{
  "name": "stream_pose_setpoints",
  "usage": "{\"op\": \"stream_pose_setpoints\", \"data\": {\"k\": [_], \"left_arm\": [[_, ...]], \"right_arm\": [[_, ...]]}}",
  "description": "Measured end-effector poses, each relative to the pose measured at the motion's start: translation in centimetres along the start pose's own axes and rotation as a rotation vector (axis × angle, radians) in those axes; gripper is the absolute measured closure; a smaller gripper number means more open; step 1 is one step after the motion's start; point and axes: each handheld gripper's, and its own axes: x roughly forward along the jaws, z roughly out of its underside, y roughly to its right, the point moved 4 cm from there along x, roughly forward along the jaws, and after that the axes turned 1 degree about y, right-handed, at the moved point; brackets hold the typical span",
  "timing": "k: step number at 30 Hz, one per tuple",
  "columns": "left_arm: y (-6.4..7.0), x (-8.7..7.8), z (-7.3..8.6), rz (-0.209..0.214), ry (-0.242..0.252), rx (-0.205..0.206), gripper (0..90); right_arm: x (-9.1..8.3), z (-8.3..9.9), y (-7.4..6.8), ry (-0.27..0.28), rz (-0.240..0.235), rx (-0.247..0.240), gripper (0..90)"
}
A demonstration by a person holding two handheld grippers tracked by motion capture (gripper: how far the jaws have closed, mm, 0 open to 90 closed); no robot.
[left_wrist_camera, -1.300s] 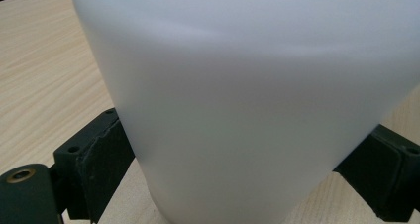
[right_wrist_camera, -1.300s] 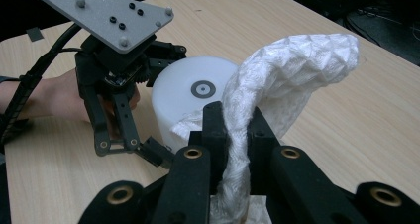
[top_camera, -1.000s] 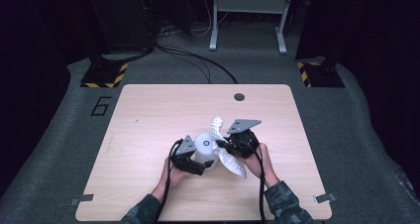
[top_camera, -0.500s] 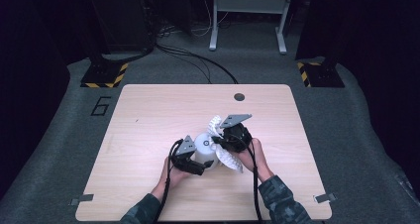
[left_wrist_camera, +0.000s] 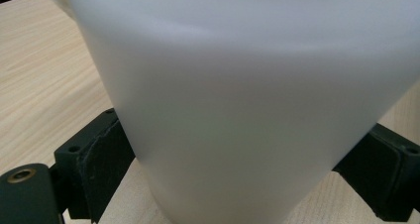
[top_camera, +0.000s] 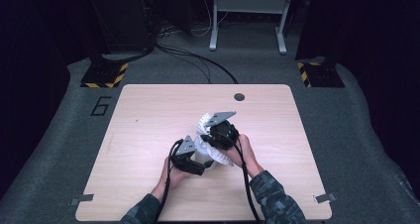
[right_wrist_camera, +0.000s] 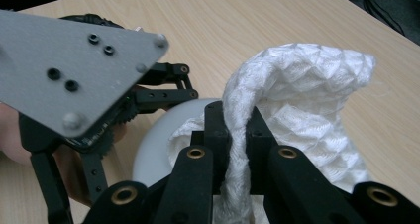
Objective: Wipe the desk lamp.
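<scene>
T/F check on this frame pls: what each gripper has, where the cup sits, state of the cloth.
1. The left gripper clamps a white cup. True.
2. The right gripper is open and holds nothing. False: its jaws pinch a white textured cloth.
3. The cup stands on the wooden table. True.
4. The cloth lies flat on the table, away from the cup. False: it is bunched up, held at the cup's rim.
</scene>
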Motion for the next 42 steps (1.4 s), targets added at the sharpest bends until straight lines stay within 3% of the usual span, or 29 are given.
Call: {"op": "stream_pose_setpoints", "data": {"k": [9, 12, 15, 19, 21, 22, 24, 30, 32, 33, 34, 42], "left_arm": [[-0.1, 0.0, -0.1, -0.013, -0.011, 0.027, 8.6], [0.0, 0.0, 0.0, -0.008, -0.011, 0.013, 8.6], [0.1, 0.0, 0.0, -0.006, -0.015, 0.010, 8.6], [0.0, 0.0, -0.1, -0.007, -0.014, 0.020, 8.6], [0.0, 0.0, -0.1, -0.012, -0.006, 0.013, 8.6], [0.2, 0.1, -0.1, -0.007, 0.001, -0.009, 8.6], [0.2, 0.1, -0.1, -0.008, 0.002, -0.007, 8.6], [0.1, 0.0, 0.0, -0.002, -0.015, 0.006, 8.6], [0.1, 0.0, 0.0, -0.006, -0.011, 0.012, 8.6], [0.1, 0.0, 0.0, -0.006, -0.010, 0.011, 8.6], [0.1, 0.0, 0.0, -0.006, -0.010, 0.011, 8.6], [0.1, 0.0, 0.0, -0.004, -0.011, 0.009, 8.6]], "right_arm": [[0.1, 0.0, -1.1, 0.006, -0.046, 0.004, 84.9], [0.0, 0.1, -1.4, 0.014, -0.056, 0.011, 84.9], [-0.3, 0.3, -1.6, 0.020, -0.077, -0.014, 85.0], [-0.6, 0.7, -2.0, 0.028, -0.096, 0.018, 85.0], [-0.9, 0.8, -2.1, 0.027, -0.111, 0.006, 85.0], [-1.0, 0.9, -2.1, 0.025, -0.111, -0.011, 85.0], [-1.3, 1.1, -2.1, 0.022, -0.121, -0.024, 85.0], [-2.3, 1.9, -2.2, 0.030, -0.106, -0.003, 85.0], [-2.7, 2.3, -2.0, 0.021, -0.109, -0.020, 85.0], [-2.8, 2.4, -2.1, 0.026, -0.099, 0.003, 85.0], [-3.0, 2.5, -1.9, 0.023, -0.100, -0.014, 85.0], [-3.9, 3.4, -0.9, 0.022, -0.071, 0.036, 84.9]]}}
